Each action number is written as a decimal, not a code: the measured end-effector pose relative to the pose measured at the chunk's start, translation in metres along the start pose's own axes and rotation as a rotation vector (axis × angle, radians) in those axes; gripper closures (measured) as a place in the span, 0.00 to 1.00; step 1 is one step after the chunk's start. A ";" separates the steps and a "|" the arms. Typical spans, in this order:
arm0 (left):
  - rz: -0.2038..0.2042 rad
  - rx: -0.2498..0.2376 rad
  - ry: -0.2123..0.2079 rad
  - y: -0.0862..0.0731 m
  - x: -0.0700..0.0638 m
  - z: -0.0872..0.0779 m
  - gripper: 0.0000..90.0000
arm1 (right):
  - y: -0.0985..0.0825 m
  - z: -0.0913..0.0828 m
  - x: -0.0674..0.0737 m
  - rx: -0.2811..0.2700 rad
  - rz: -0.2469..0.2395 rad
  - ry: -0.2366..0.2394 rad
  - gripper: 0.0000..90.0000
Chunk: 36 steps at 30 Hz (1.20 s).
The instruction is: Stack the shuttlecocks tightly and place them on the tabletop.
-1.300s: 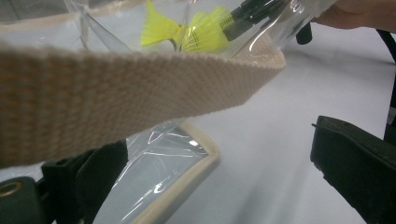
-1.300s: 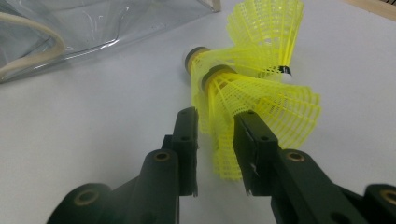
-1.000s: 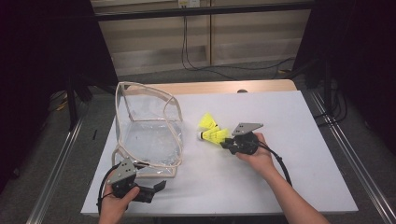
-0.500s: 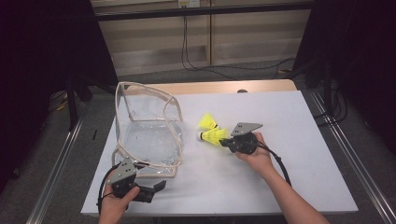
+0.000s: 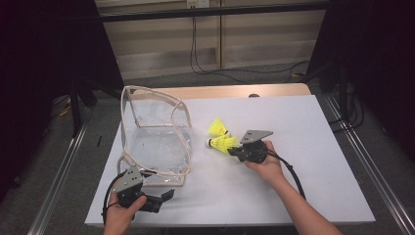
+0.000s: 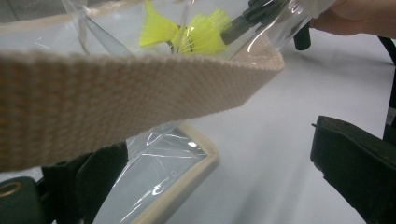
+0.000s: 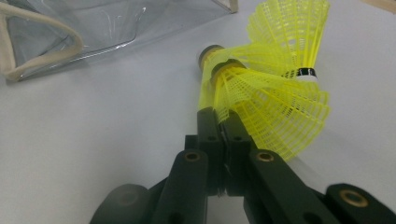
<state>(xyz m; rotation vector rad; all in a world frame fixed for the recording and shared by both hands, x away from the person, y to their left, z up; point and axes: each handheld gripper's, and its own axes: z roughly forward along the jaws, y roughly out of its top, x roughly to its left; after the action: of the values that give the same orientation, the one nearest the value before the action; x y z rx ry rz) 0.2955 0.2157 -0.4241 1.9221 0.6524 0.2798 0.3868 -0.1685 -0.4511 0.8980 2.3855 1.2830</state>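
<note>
Two yellow mesh shuttlecocks lie on the white table (image 5: 303, 147) near its middle. My right gripper (image 5: 234, 147) is shut on the skirt of the nearer shuttlecock (image 5: 224, 143) (image 7: 275, 107), whose dark cork points toward the bag. The other shuttlecock (image 5: 218, 127) (image 7: 294, 32) rests just behind it, touching it. A clear plastic bag (image 5: 156, 137) with beige trim stands open to the left. My left gripper (image 5: 164, 199) (image 6: 215, 144) stays open at the bag's front corner. The bag's beige strap (image 6: 116, 98) crosses close above its jaws.
The table's front edge runs just below my left hand (image 5: 120, 215). A cable (image 5: 293, 178) trails from the right gripper along the forearm. Metal rails (image 5: 63, 176) flank both sides of the table, and a wooden strip (image 5: 274, 90) borders its back.
</note>
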 end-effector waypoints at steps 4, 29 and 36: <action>0.004 0.004 0.000 0.000 0.000 0.000 0.04 | 0.001 -0.001 0.000 -0.008 0.010 0.004 0.96; 0.001 0.003 0.006 0.000 -0.001 0.000 0.04 | 0.000 -0.005 -0.001 0.004 0.030 -0.022 0.71; 0.007 0.005 0.008 0.000 0.000 -0.001 0.04 | 0.001 -0.012 -0.002 0.010 0.039 -0.034 0.64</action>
<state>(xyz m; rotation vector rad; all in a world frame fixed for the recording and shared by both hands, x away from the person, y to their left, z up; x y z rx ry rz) 0.2949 0.2161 -0.4233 1.9290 0.6517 0.2904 0.3827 -0.1769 -0.4440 0.9661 2.3619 1.2608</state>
